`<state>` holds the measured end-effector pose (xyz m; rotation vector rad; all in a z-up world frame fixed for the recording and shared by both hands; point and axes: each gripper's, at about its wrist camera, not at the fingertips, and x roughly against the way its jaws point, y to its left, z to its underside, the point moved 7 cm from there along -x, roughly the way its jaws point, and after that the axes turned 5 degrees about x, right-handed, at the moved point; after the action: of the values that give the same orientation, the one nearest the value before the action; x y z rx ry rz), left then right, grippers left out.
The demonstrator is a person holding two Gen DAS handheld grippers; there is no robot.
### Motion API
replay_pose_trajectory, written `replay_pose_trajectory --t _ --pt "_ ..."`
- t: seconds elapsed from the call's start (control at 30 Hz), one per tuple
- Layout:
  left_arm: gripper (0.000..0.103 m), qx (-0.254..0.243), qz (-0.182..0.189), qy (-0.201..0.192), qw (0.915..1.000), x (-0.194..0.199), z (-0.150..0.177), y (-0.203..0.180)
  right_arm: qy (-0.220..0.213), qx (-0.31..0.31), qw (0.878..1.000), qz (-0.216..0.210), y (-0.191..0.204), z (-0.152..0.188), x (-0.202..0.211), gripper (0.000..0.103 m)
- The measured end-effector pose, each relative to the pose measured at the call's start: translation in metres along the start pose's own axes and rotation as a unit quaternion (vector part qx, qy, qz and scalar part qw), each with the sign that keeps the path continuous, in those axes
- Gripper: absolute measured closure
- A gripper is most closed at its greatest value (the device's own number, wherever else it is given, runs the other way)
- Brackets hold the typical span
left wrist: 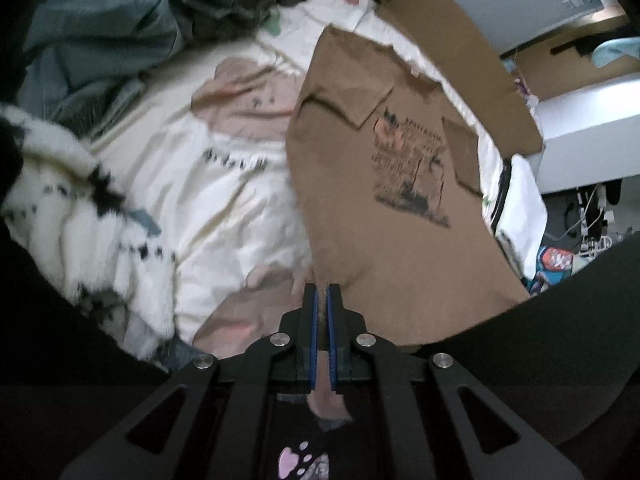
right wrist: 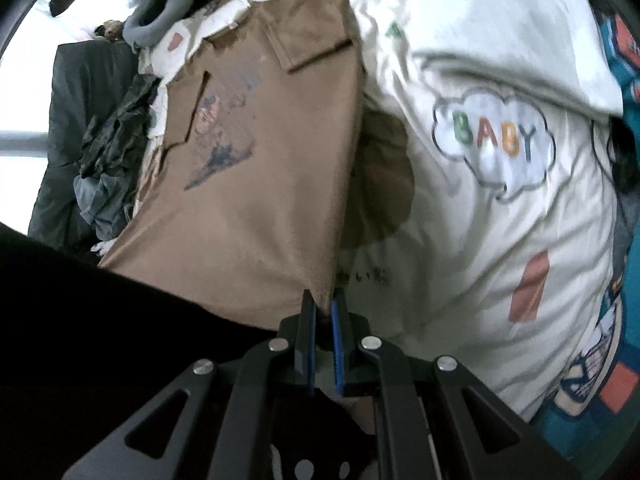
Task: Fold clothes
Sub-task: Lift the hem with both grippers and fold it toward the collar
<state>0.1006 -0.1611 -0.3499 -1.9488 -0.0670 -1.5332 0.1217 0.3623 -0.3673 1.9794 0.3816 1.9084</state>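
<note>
Brown shirt (left wrist: 384,200) spread flat on white quilt (left wrist: 224,208), sleeves folded in over the back. Long way running from the near hem up to the far end, leaning a bit to the right in the left wrist view. Dark print in the middle, partly under the sleeve flaps. Left gripper (left wrist: 322,292) pinched tight on the near hem, at the shirt's left corner, brown cloth squeezed between the blue pads (left wrist: 315,320). Pile of grey and blue clothes (left wrist: 120,24) far off at the top left. Cardboard (left wrist: 460,52) lying beside the shirt on the right.

Right wrist view next. Same shirt (right wrist: 256,184) stretching away from the camera, long way tipped a little to the left, far end near the top. Right gripper (right wrist: 323,300) closed down narrow on the near right corner of the hem, cloth caught between its fingers. Quilt (right wrist: 472,240) to the right with a cloud and the word BABY. Dark clothes (right wrist: 112,148) heaped at the left.
</note>
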Motion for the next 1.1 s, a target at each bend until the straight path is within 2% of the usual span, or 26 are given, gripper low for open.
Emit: replay_pose_trajectory --t 0.27,0.47,0.83,1.1 --pt "0.100 -0.022 0.018 -0.048 0.9984 0.035 -0.050 -0.037 -0.054 0.027 0.998 -0.013 0.020 -0.047 0.041 0.097" --pt "0.100 -0.038 0.036 -0.062 0.9967 0.047 -0.077 -0.059 -0.087 0.030 0.996 -0.015 0.029 -0.079 0.065 0.097" --pt "0.100 -0.038 0.074 -0.071 0.9940 0.052 -0.106 -0.076 -0.094 0.031 0.995 -0.002 0.046 -0.109 0.077 0.097" --pt "0.100 -0.031 0.076 -0.074 0.9939 0.046 -0.136 -0.080 -0.098 0.030 0.995 -0.005 0.046 -0.138 0.078 0.097"
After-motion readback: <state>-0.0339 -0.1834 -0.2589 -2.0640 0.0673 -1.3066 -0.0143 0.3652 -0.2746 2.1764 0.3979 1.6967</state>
